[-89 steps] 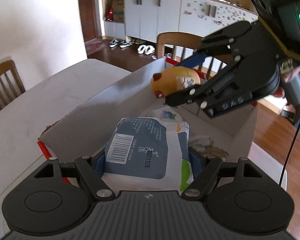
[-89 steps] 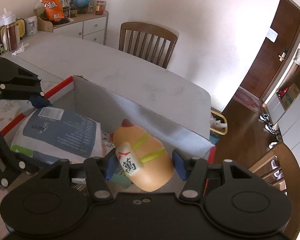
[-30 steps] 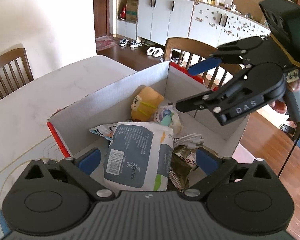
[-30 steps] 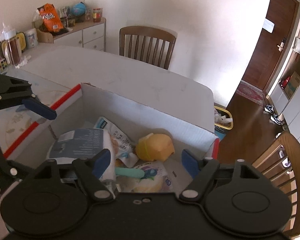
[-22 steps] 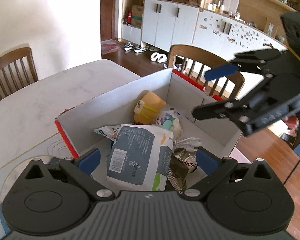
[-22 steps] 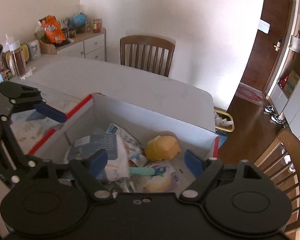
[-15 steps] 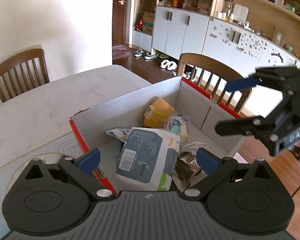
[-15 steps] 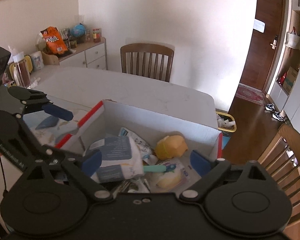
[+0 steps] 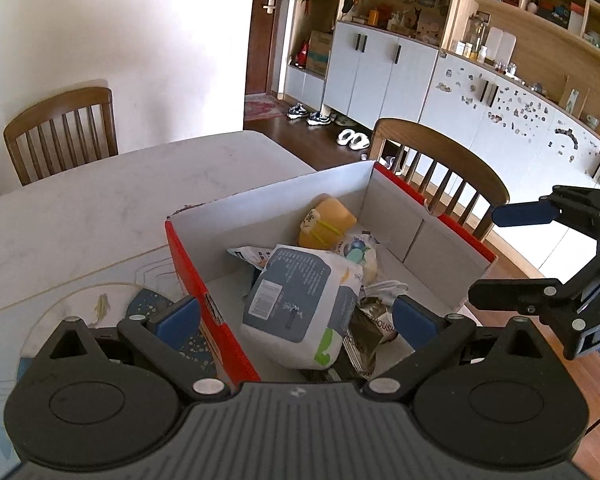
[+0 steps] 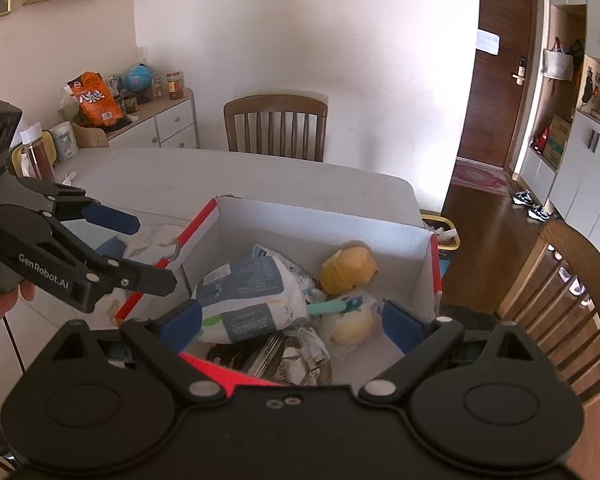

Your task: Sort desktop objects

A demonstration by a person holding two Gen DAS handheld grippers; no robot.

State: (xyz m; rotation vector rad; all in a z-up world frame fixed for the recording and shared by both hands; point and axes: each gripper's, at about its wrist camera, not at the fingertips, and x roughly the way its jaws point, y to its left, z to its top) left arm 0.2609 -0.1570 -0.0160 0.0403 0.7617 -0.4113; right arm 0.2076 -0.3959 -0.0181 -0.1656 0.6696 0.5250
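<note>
A white cardboard box with red edges [image 9: 188, 260] [image 10: 427, 276] stands on the table. In it lie a blue-and-white wipes pack [image 9: 296, 300] [image 10: 248, 296], an orange toy [image 9: 326, 220] [image 10: 348, 266], a round pack with a teal stick [image 9: 358, 254] [image 10: 340, 308] and dark sachets [image 9: 370, 326]. My left gripper [image 9: 296, 320] [image 10: 140, 248] is open and empty above the box's near-left side. My right gripper [image 10: 292, 320] [image 9: 496, 256] is open and empty above the box's other side.
The pale table [image 9: 80, 216] [image 10: 228, 176] carries a patterned mat [image 9: 60, 312] left of the box. Wooden chairs [image 9: 60, 132] [image 9: 440, 172] [image 10: 276, 128] stand around it. A sideboard with snacks and bottles [image 10: 100, 120] is at the far left; a bin [image 10: 440, 232] is on the floor.
Both grippers let go of the wipes pack and the orange toy, which now lie in the box. Both grippers have drawn back and up, away from the box, with jaws wide.
</note>
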